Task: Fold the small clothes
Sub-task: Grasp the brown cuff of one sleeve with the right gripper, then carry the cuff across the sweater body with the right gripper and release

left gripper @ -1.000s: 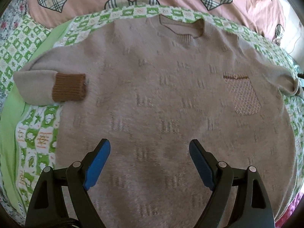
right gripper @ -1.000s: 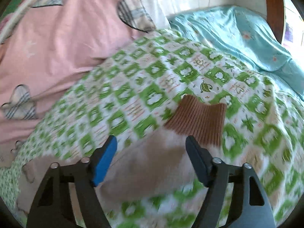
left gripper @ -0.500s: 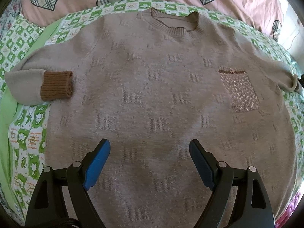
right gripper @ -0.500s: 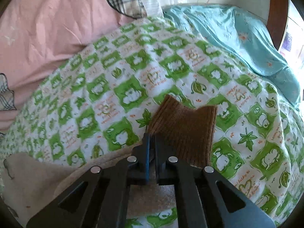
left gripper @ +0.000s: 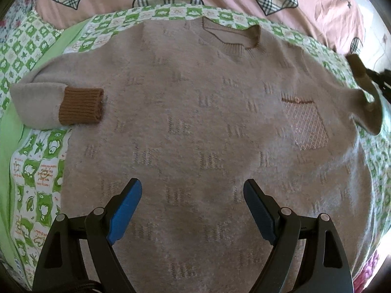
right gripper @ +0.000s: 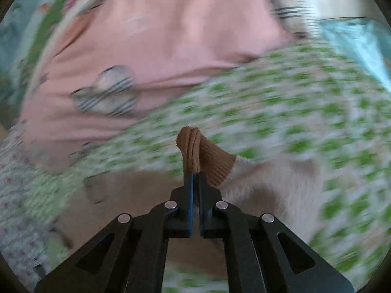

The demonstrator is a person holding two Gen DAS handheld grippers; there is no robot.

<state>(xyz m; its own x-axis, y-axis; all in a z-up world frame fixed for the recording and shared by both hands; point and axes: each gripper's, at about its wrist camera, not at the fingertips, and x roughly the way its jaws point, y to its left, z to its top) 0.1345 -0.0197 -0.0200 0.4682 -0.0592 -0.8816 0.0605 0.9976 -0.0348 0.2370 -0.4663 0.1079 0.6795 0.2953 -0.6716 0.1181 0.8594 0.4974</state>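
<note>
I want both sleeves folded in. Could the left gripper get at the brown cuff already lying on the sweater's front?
Probably yes: the left gripper is open and empty above the sweater, and nothing covers the folded cuff.

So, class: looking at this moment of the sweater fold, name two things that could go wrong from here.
1. The right gripper pinches only the edge of the brown cuff; the blurred view suggests quick motion, so the cuff might slip out.
2. The left gripper hangs open above the sweater, pinning nothing, so pulling the sleeve could drag the body and disturb the folded left cuff.
</note>
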